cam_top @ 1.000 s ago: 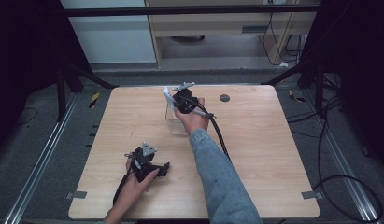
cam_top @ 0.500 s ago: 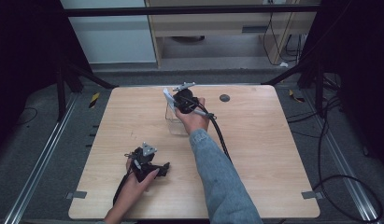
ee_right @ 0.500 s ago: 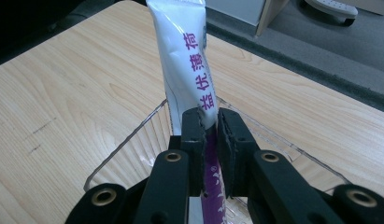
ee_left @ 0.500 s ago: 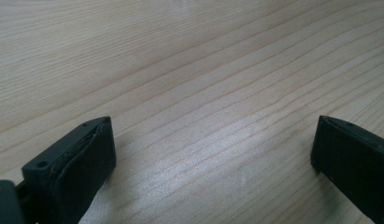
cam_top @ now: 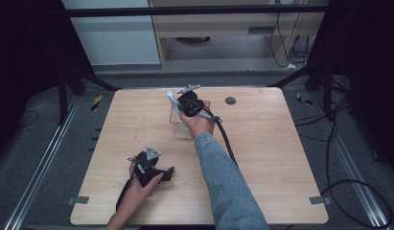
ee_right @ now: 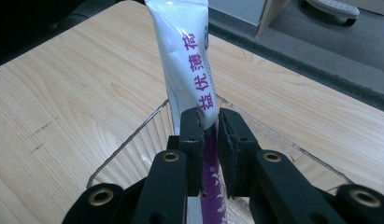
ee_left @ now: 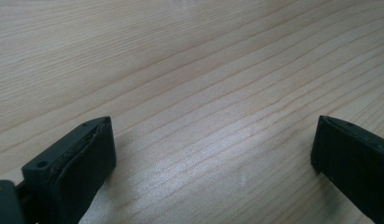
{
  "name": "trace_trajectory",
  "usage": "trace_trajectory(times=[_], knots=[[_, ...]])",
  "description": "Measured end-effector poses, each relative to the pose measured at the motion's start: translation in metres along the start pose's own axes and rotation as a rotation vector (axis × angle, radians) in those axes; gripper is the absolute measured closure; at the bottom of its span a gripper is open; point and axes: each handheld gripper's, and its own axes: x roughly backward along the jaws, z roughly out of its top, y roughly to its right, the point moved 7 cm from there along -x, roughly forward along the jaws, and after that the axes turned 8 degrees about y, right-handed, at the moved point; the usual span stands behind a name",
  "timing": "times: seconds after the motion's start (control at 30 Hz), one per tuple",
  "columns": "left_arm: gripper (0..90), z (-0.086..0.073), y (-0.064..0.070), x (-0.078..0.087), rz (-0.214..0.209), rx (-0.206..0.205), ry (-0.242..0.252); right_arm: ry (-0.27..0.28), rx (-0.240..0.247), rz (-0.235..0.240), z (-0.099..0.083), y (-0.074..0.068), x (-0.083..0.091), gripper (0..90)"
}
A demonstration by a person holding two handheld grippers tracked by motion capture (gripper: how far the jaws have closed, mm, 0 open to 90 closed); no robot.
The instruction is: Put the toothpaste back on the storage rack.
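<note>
Nothing has moved: right gripper [ee_right: 209,123] clamps tube [ee_right: 187,60] over wooden table [cam_top: 281,143].

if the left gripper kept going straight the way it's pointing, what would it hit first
Most likely just the bare table. The left gripper has its fingers wide open and angled low over the wood, with nothing between or ahead of them. The clear box and the tube sit off by the right gripper.

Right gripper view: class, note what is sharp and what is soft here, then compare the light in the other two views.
Right gripper view: tube and jaws sharp, far floor soft. Left gripper view: pale glare on the table, near jaws slightly blurred. High view: table evenly lit, surroundings dark.
</note>
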Motion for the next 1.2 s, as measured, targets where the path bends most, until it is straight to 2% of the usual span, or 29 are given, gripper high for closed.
trace_trajectory(times=[0.63,1.2], knots=[[0.0,0.0,0.0,0.0,0.0,0.0,0.0,-0.006,-0.014,0.002,-0.002,0.004,0.007,74.7],[0.0,0.0,0.0,0.0,-0.003,-0.002,0.001,0.015,-0.019,-0.011,-0.004,0.01,0.032,72.6]])
